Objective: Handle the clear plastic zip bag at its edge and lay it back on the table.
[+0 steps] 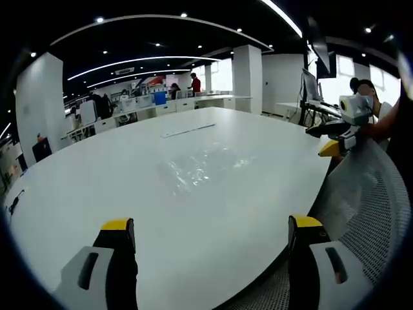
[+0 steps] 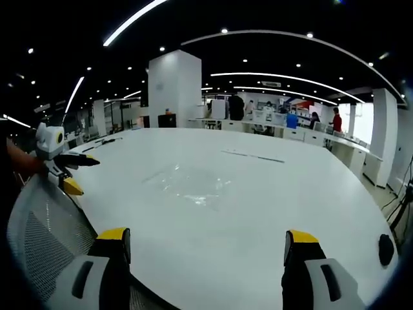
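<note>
Rising from the bottom of the left gripper view, the left gripper (image 1: 210, 234) shows two yellow-tipped jaws set wide apart with nothing between them, poised over the near edge of the white table (image 1: 116, 174). Just to its right lies the grey mesh back of one chair (image 1: 364, 206). Ahead of the jaws, apart from them, one clear plastic zip bag (image 1: 206, 165) lies flat on the tabletop, no jaw touching it. Beyond the bag one thin pale strip (image 1: 188, 131) rests on the table. To the right, past the chair, the right gripper (image 1: 339, 143) is held level at the table's edge.

In the right gripper view, the right gripper (image 2: 205, 240) likewise has its two jaws spread wide and empty, low over the table (image 2: 322, 194). The chair (image 2: 45, 232) sits to its left, the bag (image 2: 193, 184) ahead, the strip (image 2: 251, 155) farther on. The left gripper (image 2: 71, 169) reaches in from the left, a person's hand (image 2: 22, 165) behind it.
</note>
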